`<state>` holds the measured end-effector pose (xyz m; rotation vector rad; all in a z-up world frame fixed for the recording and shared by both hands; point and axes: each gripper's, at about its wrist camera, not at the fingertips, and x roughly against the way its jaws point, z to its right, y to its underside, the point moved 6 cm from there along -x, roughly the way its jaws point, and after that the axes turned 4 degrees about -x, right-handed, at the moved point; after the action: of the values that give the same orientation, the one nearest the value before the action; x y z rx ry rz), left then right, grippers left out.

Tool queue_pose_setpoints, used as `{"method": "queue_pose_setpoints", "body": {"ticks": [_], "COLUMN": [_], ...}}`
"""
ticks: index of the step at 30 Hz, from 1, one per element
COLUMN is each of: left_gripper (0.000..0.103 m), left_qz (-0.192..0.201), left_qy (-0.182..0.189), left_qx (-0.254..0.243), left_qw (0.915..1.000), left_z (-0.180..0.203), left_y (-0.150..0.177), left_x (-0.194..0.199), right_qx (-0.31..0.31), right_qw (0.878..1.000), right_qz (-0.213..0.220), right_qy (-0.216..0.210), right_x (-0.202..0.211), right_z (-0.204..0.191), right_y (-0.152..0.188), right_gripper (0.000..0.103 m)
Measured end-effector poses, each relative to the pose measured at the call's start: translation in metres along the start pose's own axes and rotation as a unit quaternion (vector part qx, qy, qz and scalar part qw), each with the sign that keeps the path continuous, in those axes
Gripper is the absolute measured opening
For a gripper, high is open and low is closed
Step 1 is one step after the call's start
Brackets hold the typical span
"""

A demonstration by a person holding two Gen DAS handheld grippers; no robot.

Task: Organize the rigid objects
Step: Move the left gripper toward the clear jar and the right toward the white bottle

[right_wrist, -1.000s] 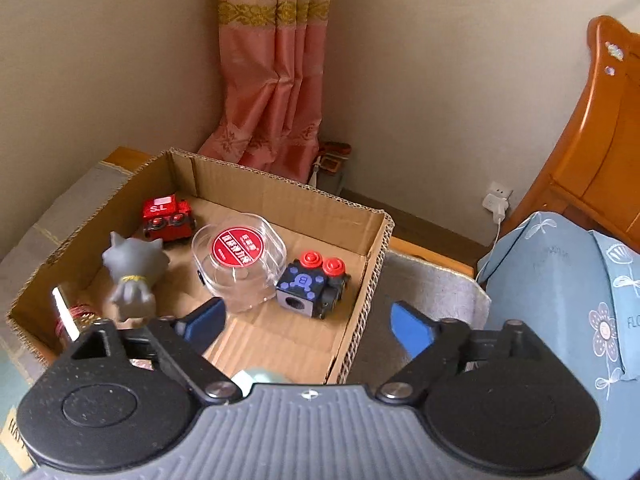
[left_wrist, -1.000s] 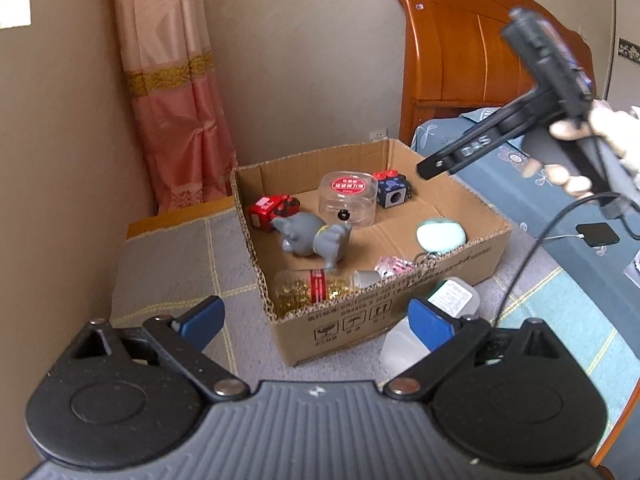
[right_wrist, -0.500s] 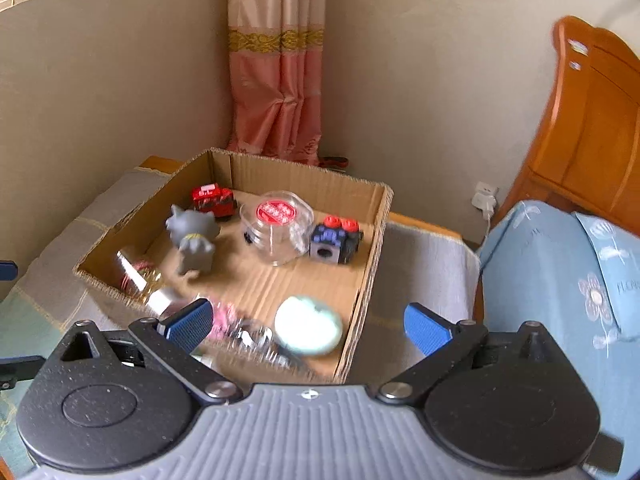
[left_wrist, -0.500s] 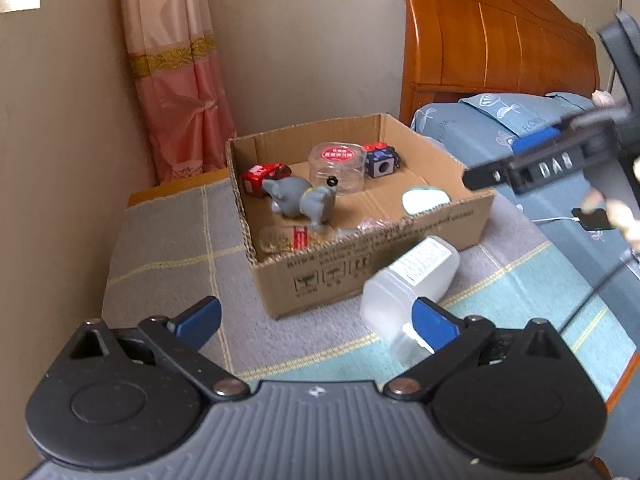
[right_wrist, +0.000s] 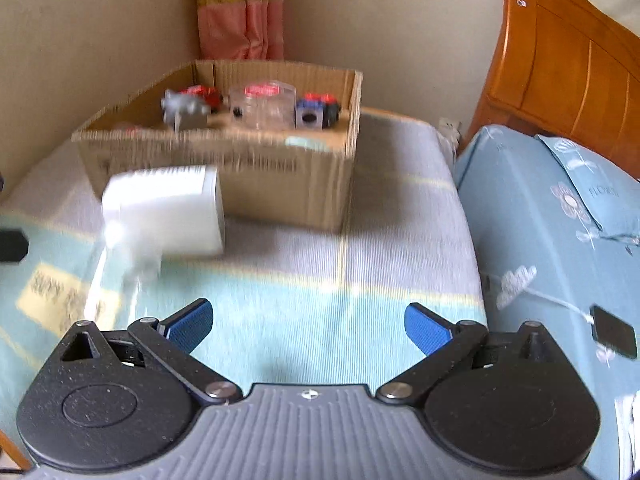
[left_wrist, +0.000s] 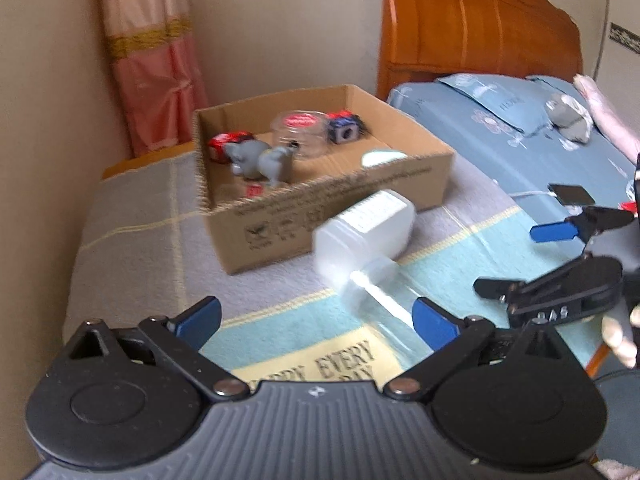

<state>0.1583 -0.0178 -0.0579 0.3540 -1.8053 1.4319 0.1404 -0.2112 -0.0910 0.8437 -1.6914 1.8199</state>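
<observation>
A cardboard box (left_wrist: 412, 184) (right_wrist: 320, 184) stands on a cloth-covered table. It holds a grey cat figure (left_wrist: 260, 162) (right_wrist: 182, 110), a red toy car (left_wrist: 224, 146), a clear round tub with a red lid (left_wrist: 298, 130) (right_wrist: 262, 104), a blue cube with red buttons (left_wrist: 344, 128) (right_wrist: 316, 110) and a pale green disc (left_wrist: 382, 157). A white plastic bottle (left_wrist: 364, 228) (right_wrist: 168, 212) lies on its side in front of the box. My left gripper (left_wrist: 316, 318) is open and empty, just short of the bottle. My right gripper (right_wrist: 308, 322) is open and empty, right of the bottle; it also shows in the left wrist view (left_wrist: 560, 248).
A bed with a blue flowered sheet (right_wrist: 560, 220) and a wooden headboard (left_wrist: 480, 32) lies to the right. A grey soft toy (left_wrist: 568, 116) and a black pad on a white cable (right_wrist: 614, 336) rest on it. A pink curtain (left_wrist: 152, 60) hangs behind the box.
Both grippers have pulled back and down from the box. The right gripper left the box interior and now sits low at the table's right side. The bottle has not moved.
</observation>
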Motion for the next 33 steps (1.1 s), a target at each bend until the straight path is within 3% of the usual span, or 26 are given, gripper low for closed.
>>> {"method": "queue_pose_setpoints", "body": {"ticks": [7,12,21,33], "left_gripper": [0.101,0.101,0.101,0.101], "left_qz": [-0.007,-0.016,-0.04,-0.061], "left_qy": [0.057,0.072,0.058,0.017], "left_qx": [-0.03,-0.027,-0.031,0.003], "left_qw": [0.9979,0.9969,0.997,0.998], "left_z": [0.045,0.059,0.058,0.007], "left_y": [0.001,-0.001,0.01,0.05], "left_x": [-0.017,-0.038,-0.054,-0.038], "right_qx": [0.011,0.011,-0.005,-0.012], "right_qw": [1.0,1.0,0.999,1.0], "right_qz": [-0.013,-0.014,-0.012,-0.005], "right_qy": [0.018,0.006,-0.029,-0.025], "right_x": [0.003,0.003,0.004,0.0], "right_z": [-0.002,-0.001,0.005,0.006], "right_y": [0.037,0.047,0.052,0.049], "right_gripper": [0.103,0.103,0.103,0.103]}}
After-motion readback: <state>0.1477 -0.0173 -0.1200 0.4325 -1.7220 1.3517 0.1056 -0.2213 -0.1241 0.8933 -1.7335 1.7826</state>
